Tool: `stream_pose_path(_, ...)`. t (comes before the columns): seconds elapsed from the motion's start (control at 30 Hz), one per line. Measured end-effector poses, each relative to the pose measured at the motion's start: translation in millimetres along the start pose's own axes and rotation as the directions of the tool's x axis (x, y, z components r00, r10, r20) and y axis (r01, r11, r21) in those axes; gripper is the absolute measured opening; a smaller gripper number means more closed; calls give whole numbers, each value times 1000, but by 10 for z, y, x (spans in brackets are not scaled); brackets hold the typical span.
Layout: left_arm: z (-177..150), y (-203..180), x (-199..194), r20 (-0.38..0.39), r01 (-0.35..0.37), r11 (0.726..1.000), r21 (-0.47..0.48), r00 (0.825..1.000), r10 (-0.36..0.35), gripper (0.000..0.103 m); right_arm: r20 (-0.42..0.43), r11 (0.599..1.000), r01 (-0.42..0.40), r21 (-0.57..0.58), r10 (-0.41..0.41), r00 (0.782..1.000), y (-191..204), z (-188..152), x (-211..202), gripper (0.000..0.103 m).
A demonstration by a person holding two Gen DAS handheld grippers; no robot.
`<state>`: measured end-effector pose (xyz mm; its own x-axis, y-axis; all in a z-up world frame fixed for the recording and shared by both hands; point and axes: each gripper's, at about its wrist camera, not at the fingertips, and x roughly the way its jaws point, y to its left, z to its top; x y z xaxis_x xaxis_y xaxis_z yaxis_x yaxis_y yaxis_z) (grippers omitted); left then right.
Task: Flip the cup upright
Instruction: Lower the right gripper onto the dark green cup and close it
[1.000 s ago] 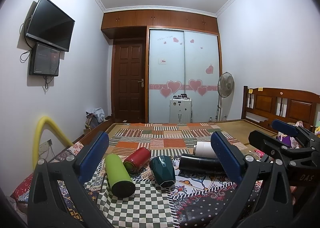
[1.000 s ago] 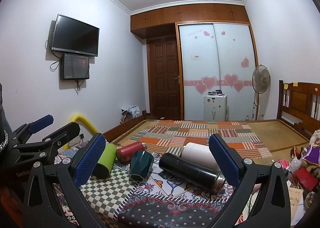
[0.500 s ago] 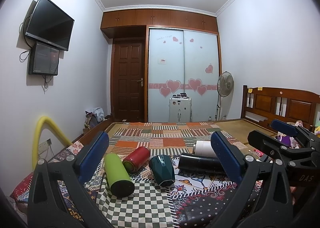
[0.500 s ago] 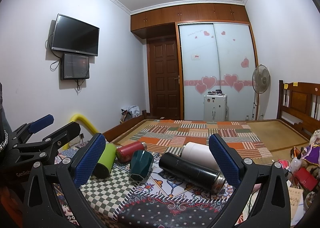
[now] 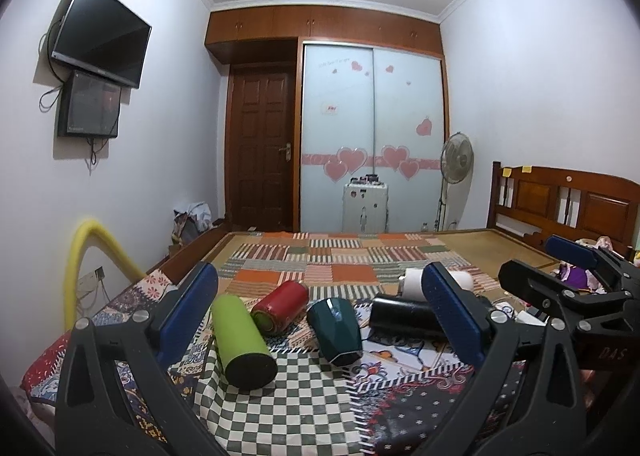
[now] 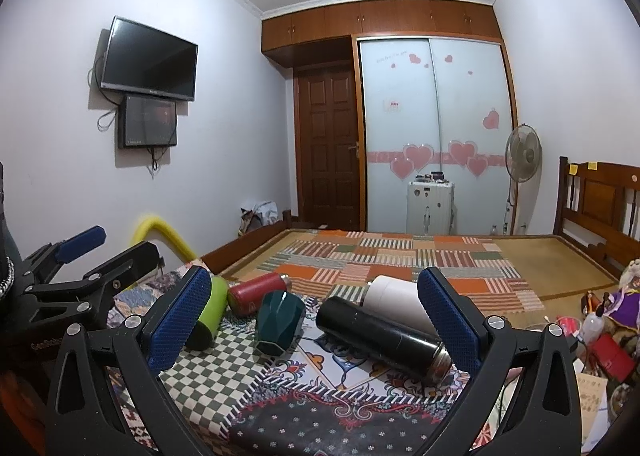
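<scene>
Several cups lie on their sides on a patterned cloth: a lime green tumbler (image 5: 240, 340), a red bottle (image 5: 280, 306), a dark green faceted cup (image 5: 336, 330), a black flask (image 5: 404, 322) and a white cup (image 5: 414, 282). They also show in the right wrist view: green tumbler (image 6: 210, 312), red bottle (image 6: 256, 292), faceted cup (image 6: 278, 322), black flask (image 6: 380, 336), white cup (image 6: 400, 296). My left gripper (image 5: 320, 316) is open and empty, short of the cups. My right gripper (image 6: 314, 320) is open and empty, also short of them.
The cups lie on a bed with a patchwork mat (image 5: 340, 260). A yellow foam tube (image 5: 86, 252) arches at the left edge. A wooden headboard (image 5: 568, 203) and clutter (image 6: 600, 328) are at the right. A fan (image 6: 522, 155) and a white case (image 6: 430, 207) stand by the wardrobe.
</scene>
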<state>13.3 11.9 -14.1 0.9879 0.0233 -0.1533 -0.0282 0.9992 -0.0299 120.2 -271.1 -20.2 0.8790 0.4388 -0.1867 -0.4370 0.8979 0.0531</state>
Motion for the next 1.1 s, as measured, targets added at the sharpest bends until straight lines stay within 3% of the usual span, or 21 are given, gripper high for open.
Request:
stream_pose_path(0.33,-233,405,463,-115,-58,998,-26,992,55,103,-148,999,-35,-33,30,989,17,-119,632,103)
stream_pose_path(0.57,-441,641,769,-190,-92,995,-26,978,85,103,-295,992,-114,-62,91,951,101,-179,1198,103)
stream_pose_path(0.73,-593,748,878,-224,-101,995,-27,970,93,103,-423,982,-185,-43,150,893,173,-258,1628,98)
stream_pose_path(0.87,-664,783,903,-236,-96,995,-38,968,85,103,-537,975,-223,-8,184,823,200,-343,1932,93)
stream_pose_path(1.1,-720,825,909,-235,-83,995,-47,970,70,103,-661,968,-248,-28,168,731,311,-442,2190,88)
